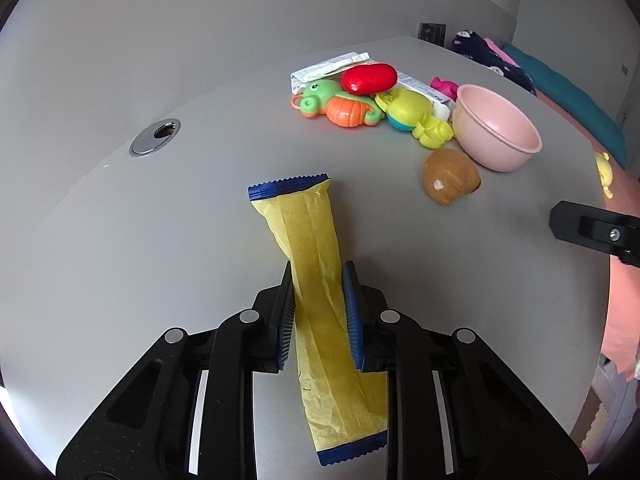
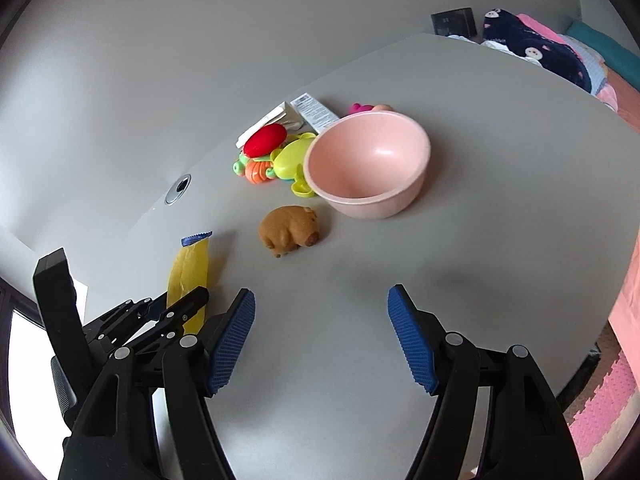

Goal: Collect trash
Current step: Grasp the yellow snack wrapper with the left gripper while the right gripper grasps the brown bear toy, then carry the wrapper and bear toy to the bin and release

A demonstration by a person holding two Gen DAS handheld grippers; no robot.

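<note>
A long yellow wrapper (image 1: 304, 220) with blue serrated ends lies on the grey table (image 1: 120, 248), and its far end lifts off the surface. My left gripper (image 1: 318, 270) is shut on its middle, with both blue pads pressed against its sides. In the right wrist view the same wrapper (image 2: 190, 268) stands at the lower left with the left gripper (image 2: 188, 300) on it. My right gripper (image 2: 322, 292) is open over bare table, nothing between its pads. White crumpled packaging (image 1: 332, 66) lies at the back under the toys.
A pink bowl (image 2: 368, 160) sits mid-table with a brown toy animal (image 2: 290, 230) in front of it. A red toy (image 1: 370, 78), a green-orange toy (image 1: 340, 108) and a yellow-green toy (image 1: 412, 112) are piled behind. A metal cable grommet (image 1: 155, 142) is on the left. Bedding (image 2: 532, 52) lies beyond the far edge.
</note>
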